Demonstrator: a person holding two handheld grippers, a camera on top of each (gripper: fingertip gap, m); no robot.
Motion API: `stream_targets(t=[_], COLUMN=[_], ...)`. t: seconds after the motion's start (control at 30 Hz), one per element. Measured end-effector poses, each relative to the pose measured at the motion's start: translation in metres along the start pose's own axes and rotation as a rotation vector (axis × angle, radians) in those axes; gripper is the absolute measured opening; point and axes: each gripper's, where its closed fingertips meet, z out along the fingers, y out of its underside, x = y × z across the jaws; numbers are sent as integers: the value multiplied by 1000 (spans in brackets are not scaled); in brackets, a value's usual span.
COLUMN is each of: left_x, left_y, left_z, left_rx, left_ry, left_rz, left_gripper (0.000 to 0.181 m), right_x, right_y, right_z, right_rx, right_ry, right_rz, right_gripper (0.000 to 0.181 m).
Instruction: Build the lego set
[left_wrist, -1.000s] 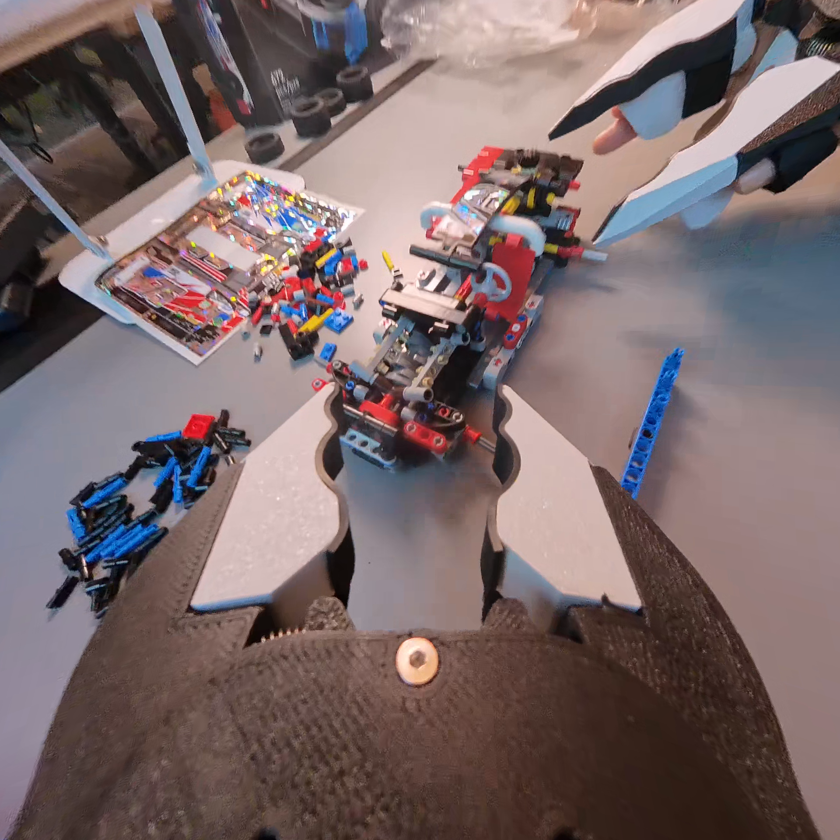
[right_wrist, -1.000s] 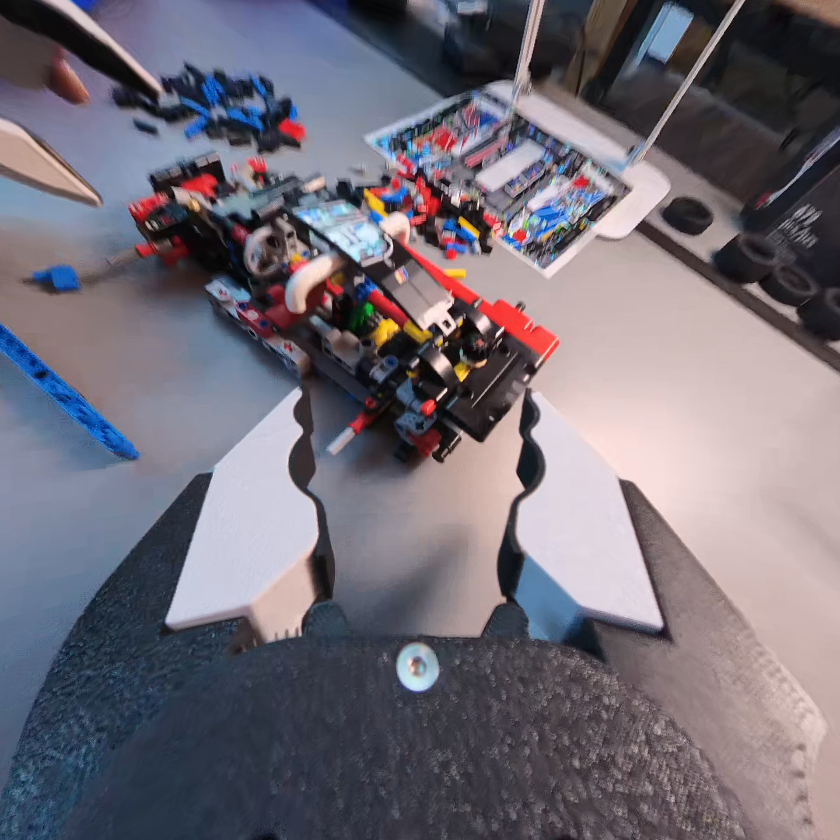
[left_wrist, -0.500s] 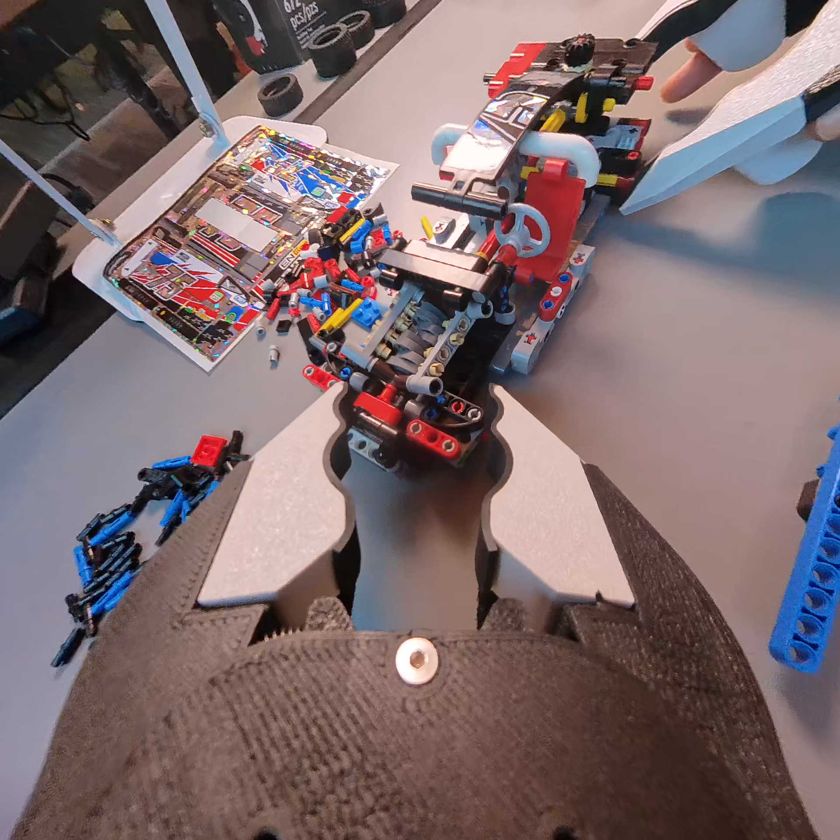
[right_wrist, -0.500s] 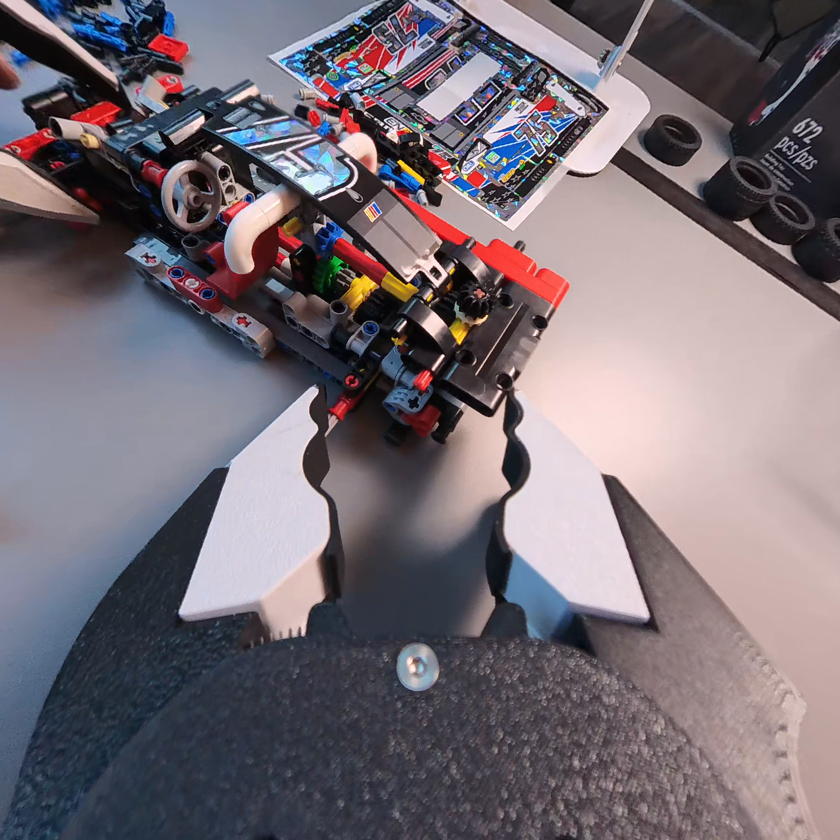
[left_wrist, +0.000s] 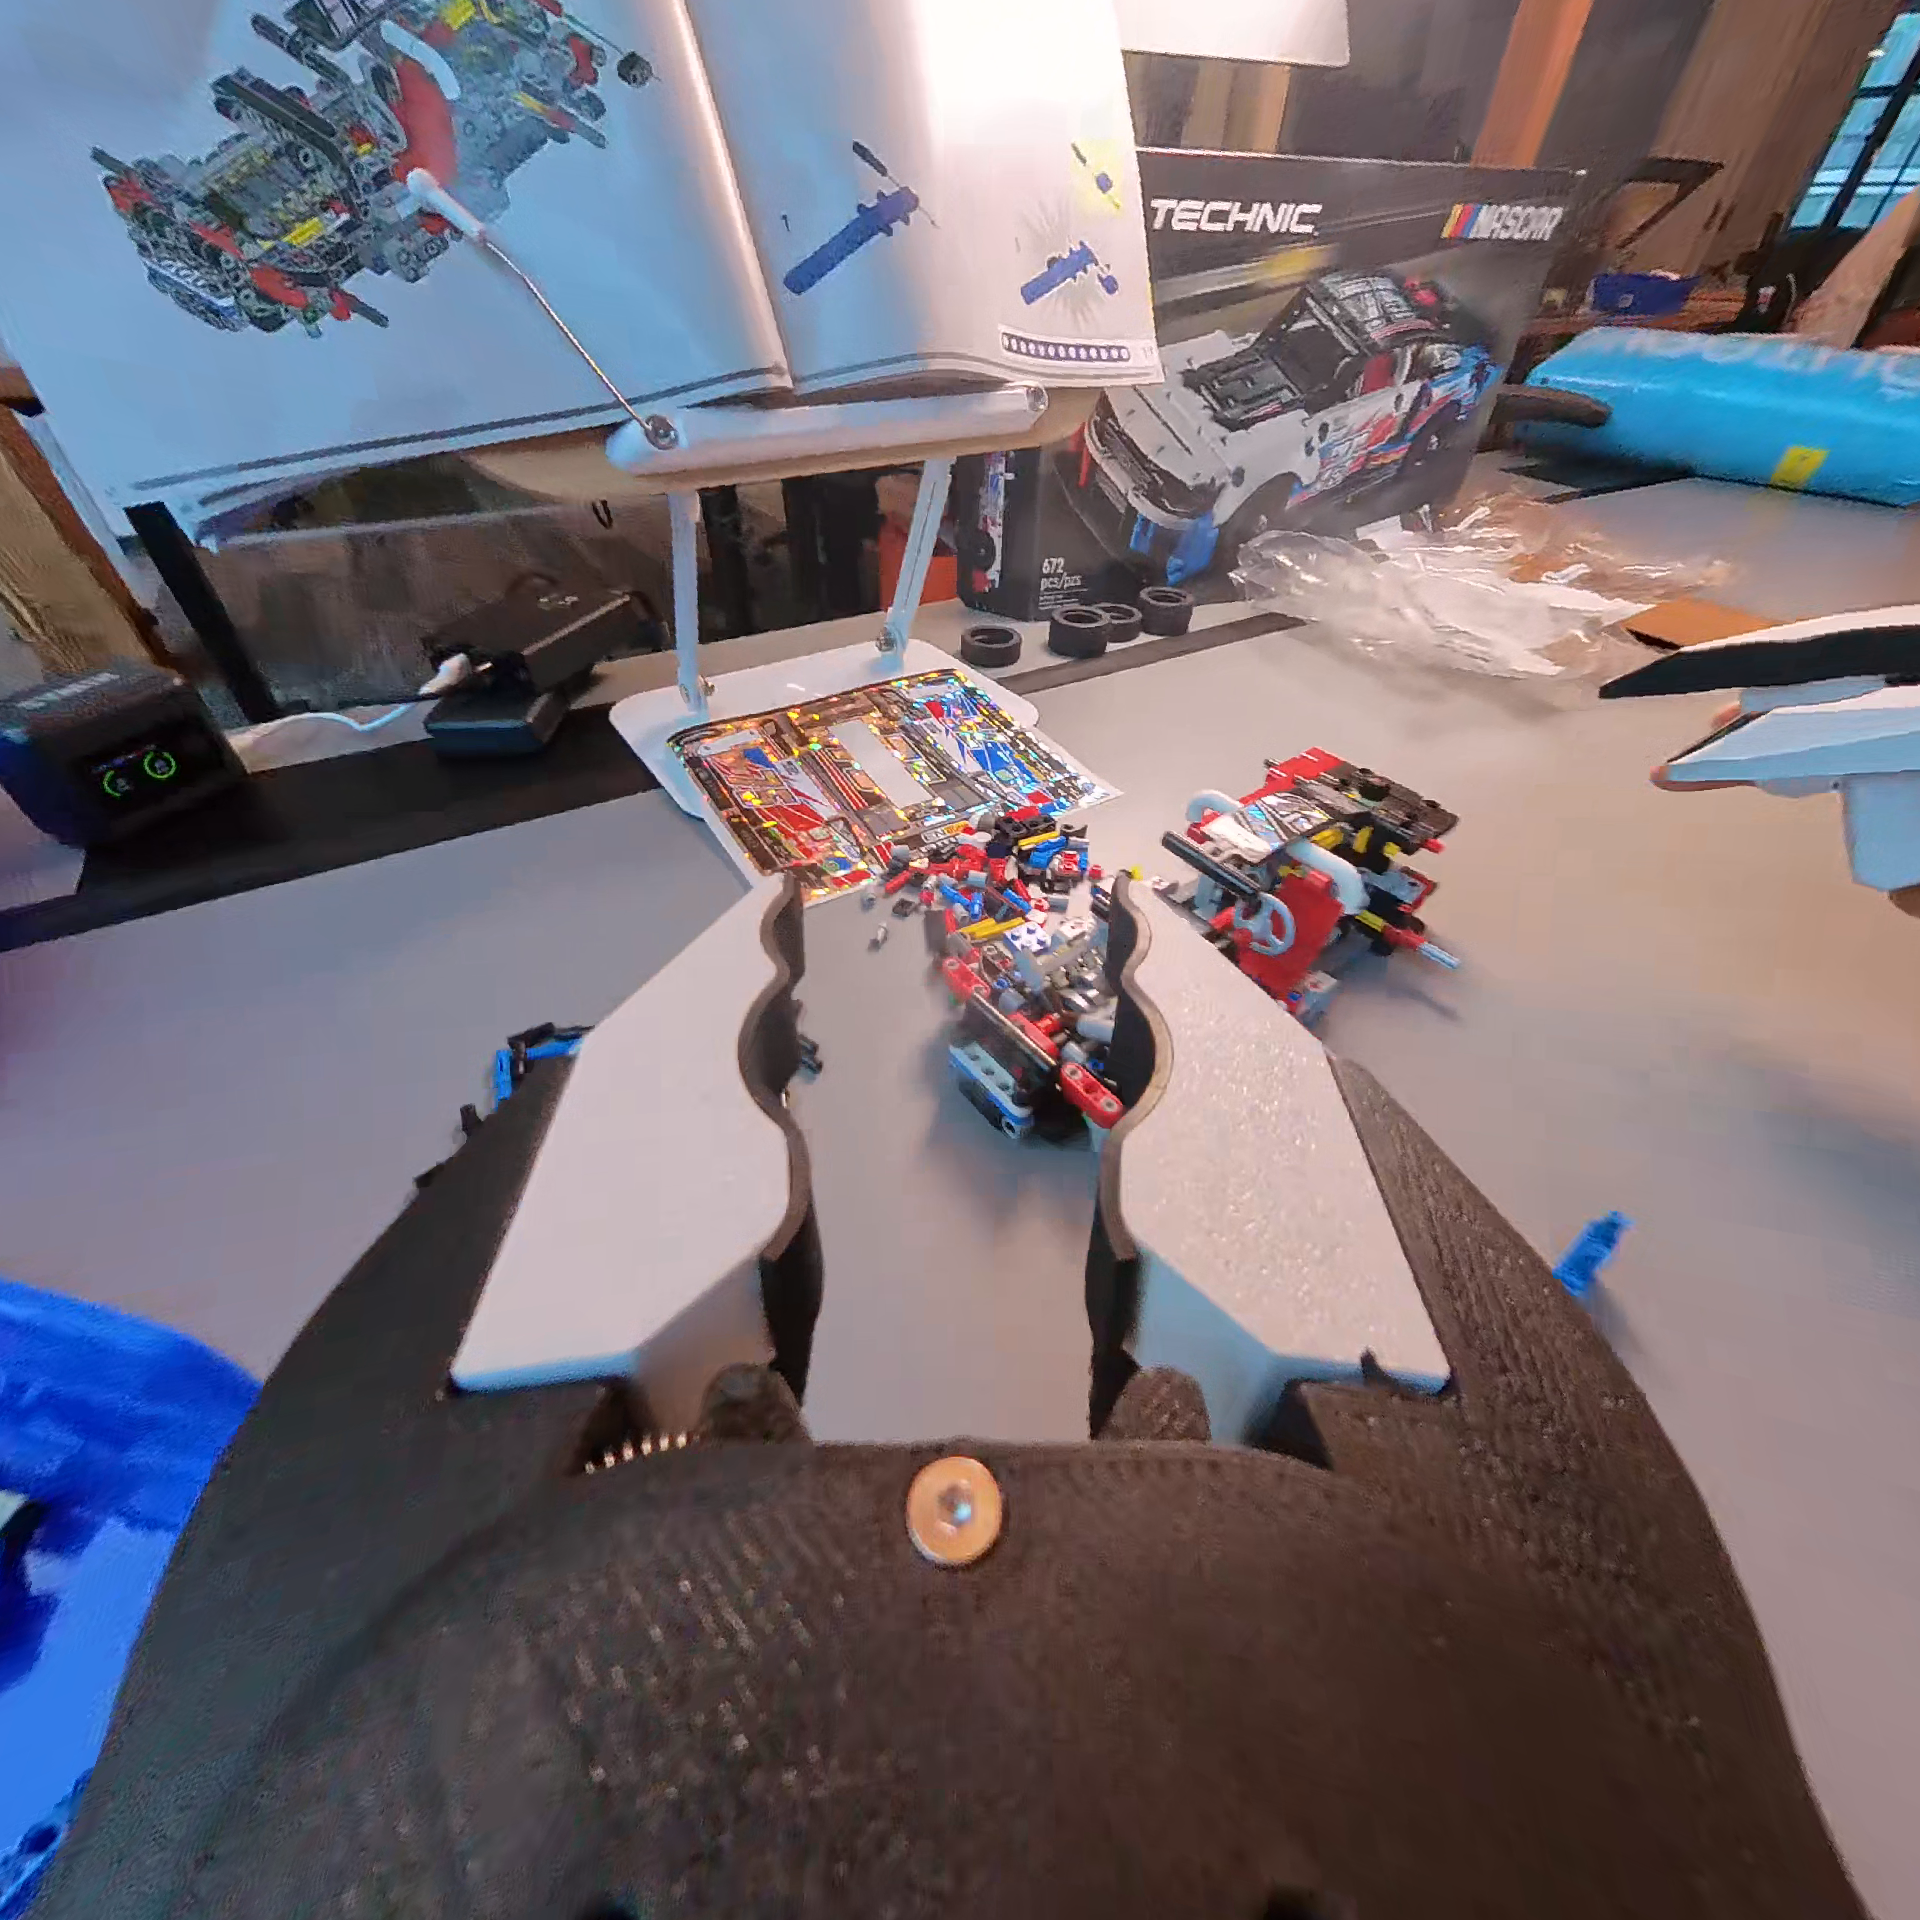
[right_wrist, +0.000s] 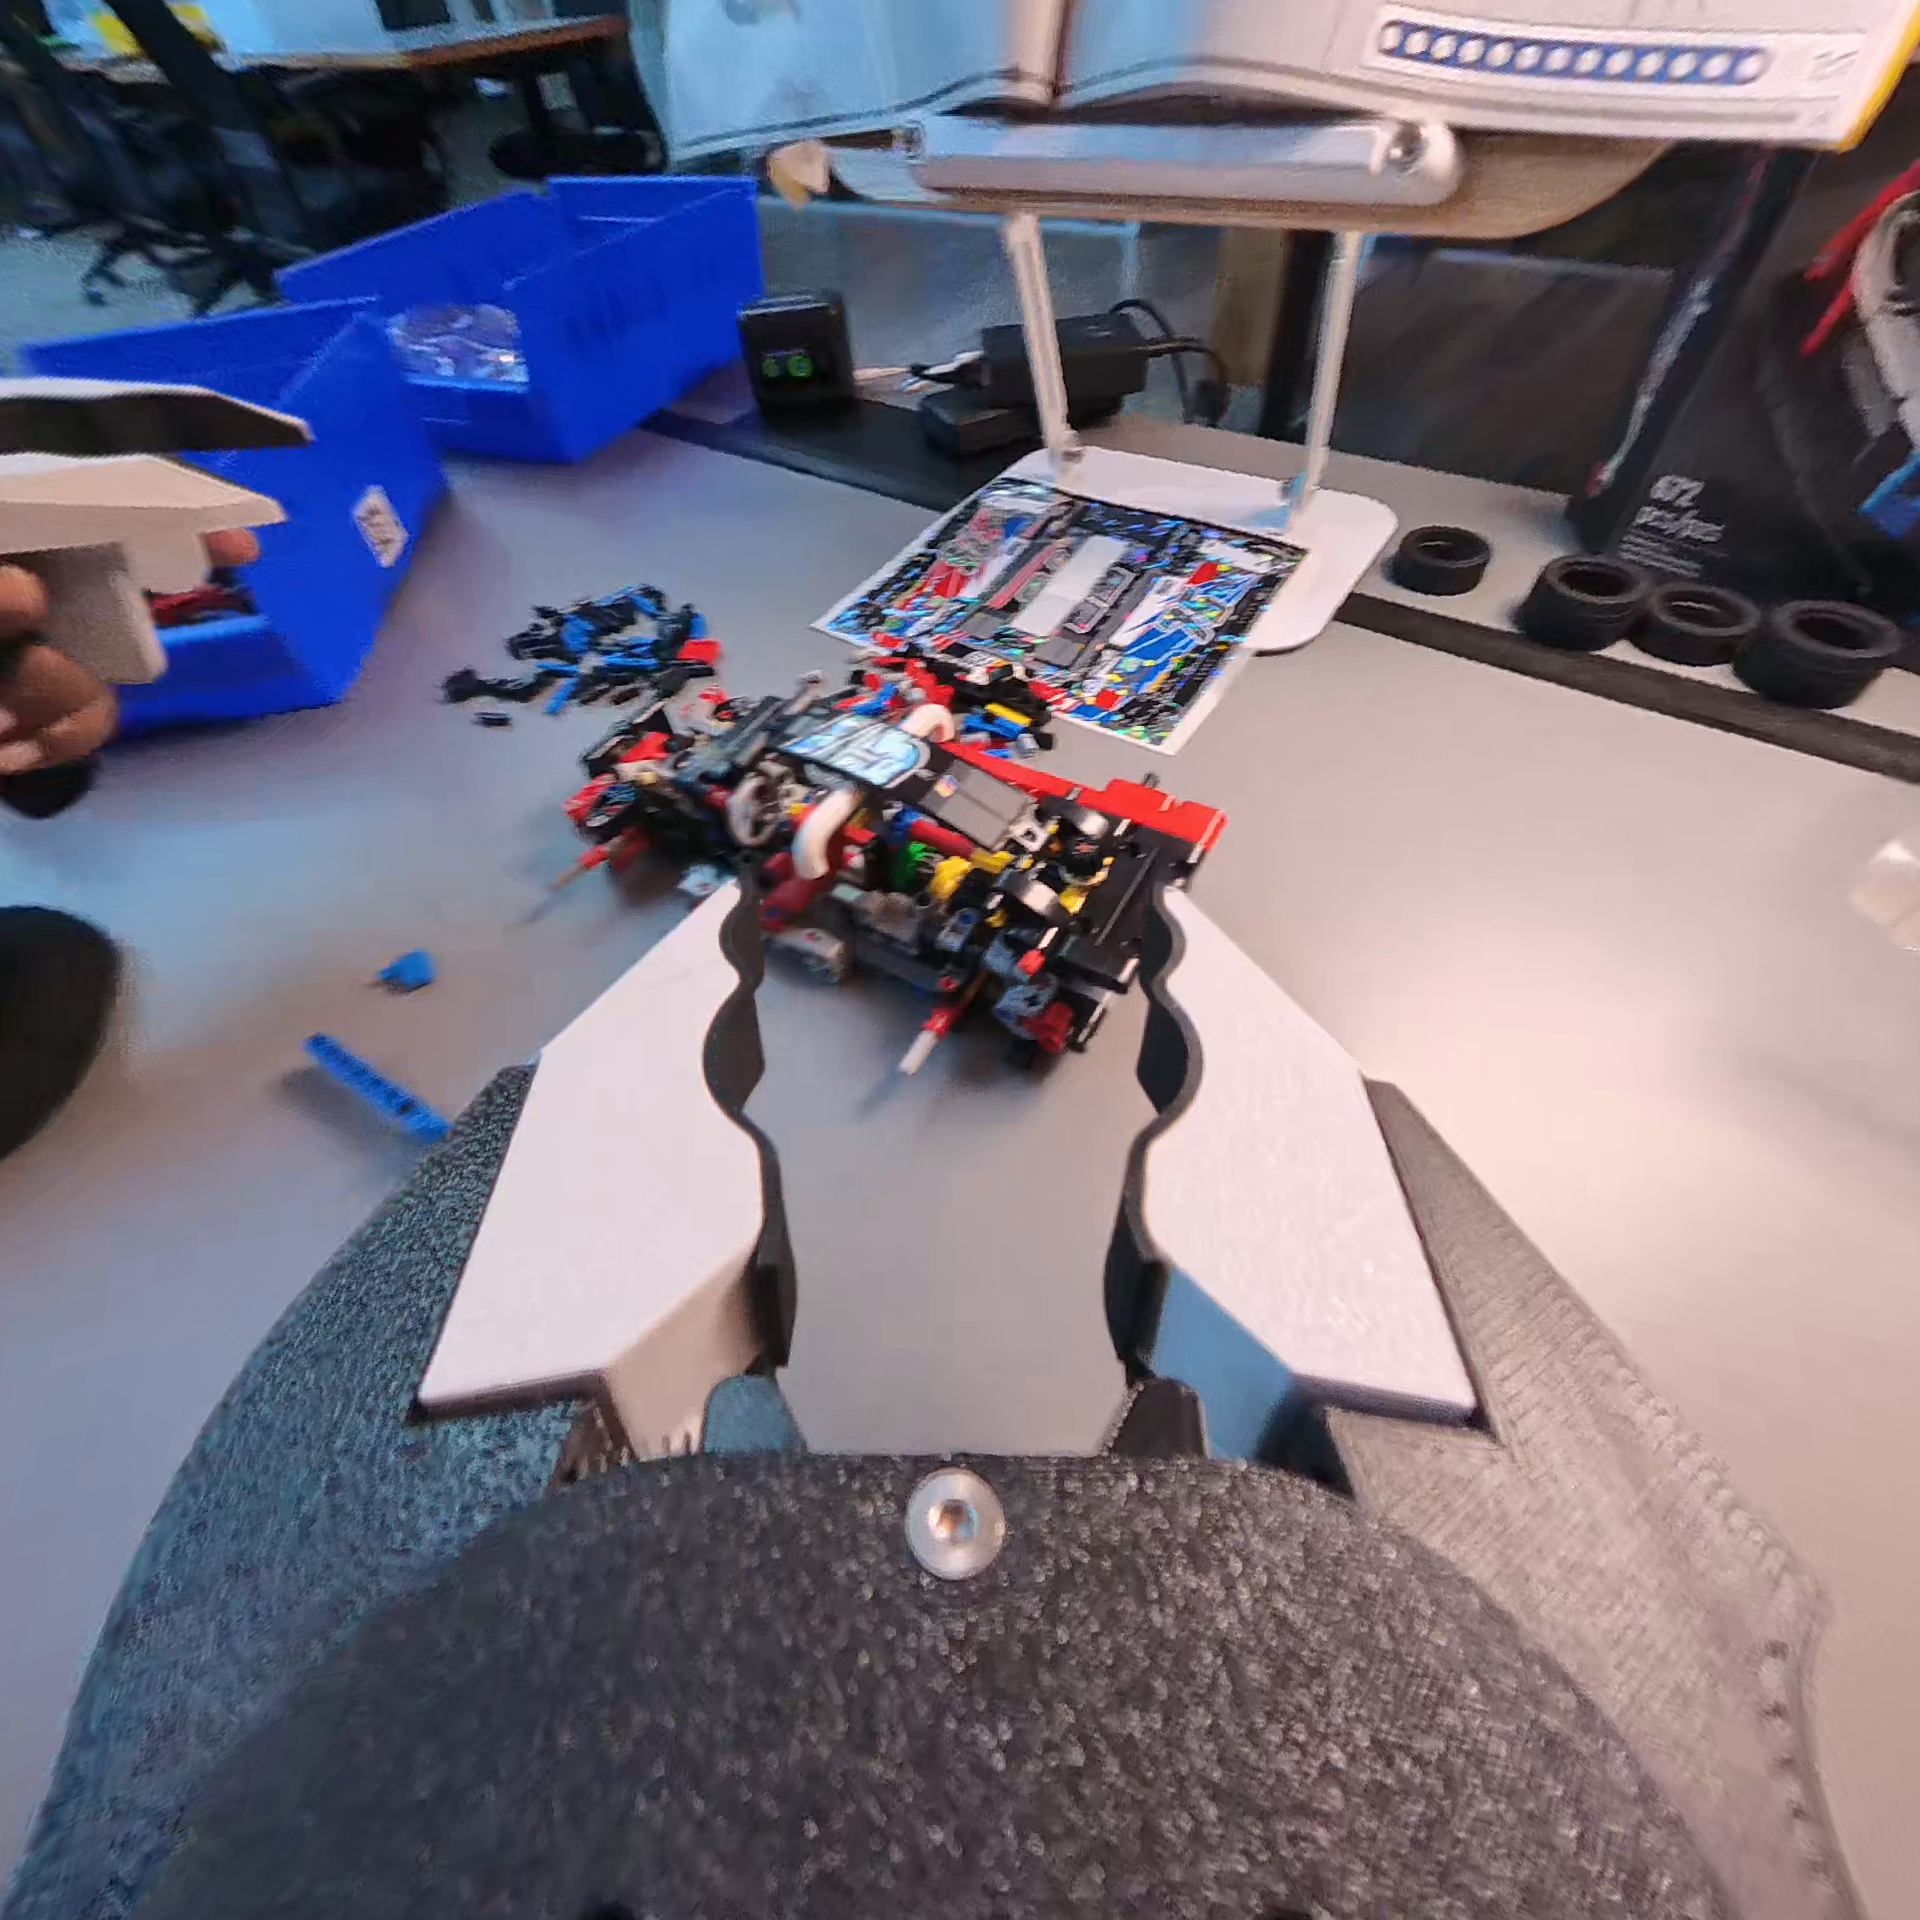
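Left wrist view: left gripper (left_wrist: 951, 914) spread wide, nothing between the fingers, above the grey table (left_wrist: 1558, 1091). Half-built lego car (left_wrist: 1226, 904) sits on the table just past the fingertips, right fingertip overlapping it in frame. Loose parts pile (left_wrist: 987, 862) and sticker sheet (left_wrist: 883, 790) behind it, instruction booklet (left_wrist: 520, 208) up on a stand

Right wrist view: right gripper (right_wrist: 945, 914) also spread, empty. Car (right_wrist: 914, 862) lies on the table straight ahead of the fingertips. Blue beam (right_wrist: 369, 1086) to the left, blue bins (right_wrist: 468, 343) far left, black tyres (right_wrist: 1694, 623) at right
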Motion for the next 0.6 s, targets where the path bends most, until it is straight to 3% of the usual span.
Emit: stream_targets(t=[0.13,0.3,0.4,0.5,0.6], left_x=[23,45,54,54,51], left_y=[-1,43,40,47,50], left_z=[-51,-91,-93,-82,-80], left_rx=[20,48,102,59,42], left_ry=[-21,-117,-138,-129,-121], left_rz=[9,-53,32,47,9], left_gripper=[52,49,48,52,57], right_x=[-33,-52,-57,-57,-44], right_y=[-4,49,63,48,51], right_z=[-49,-77,-83,-87,-83], right_rx=[12,-23,79,172,157], right_ry=[-77,-6,72,128,137], right_rz=[-57,-119,-226,-306,-216], right_gripper=[63,70,70,67,66])
